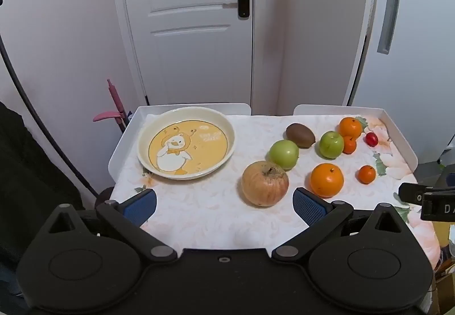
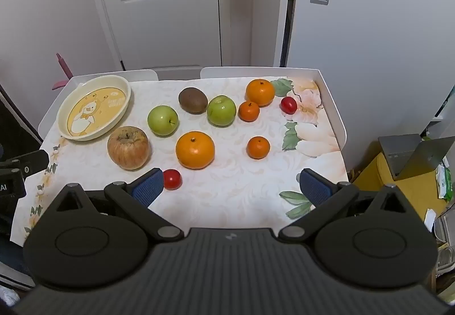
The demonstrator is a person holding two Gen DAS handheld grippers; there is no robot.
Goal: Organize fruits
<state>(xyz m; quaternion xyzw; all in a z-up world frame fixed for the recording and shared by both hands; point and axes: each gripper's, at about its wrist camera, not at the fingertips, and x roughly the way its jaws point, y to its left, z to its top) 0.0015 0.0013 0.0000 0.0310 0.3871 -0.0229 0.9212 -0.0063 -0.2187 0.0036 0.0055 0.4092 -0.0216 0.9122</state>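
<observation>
Fruits are spread loose over the right part of the flowered tablecloth (image 2: 227, 195), while the duck plate (image 2: 93, 107) at the far left is kept empty, probably so that they can be collected into it. Both the left gripper (image 1: 224, 205) and the right gripper (image 2: 231, 187) are held above the near edge with jaws fully spread and nothing between them. A wrinkled, brownish apple (image 2: 128, 147) is seen nearest to the plate, beside glossy green apples (image 2: 162, 120), oranges (image 2: 195, 150), a kiwi (image 2: 193, 100) and small red tomatoes (image 2: 172, 179).
</observation>
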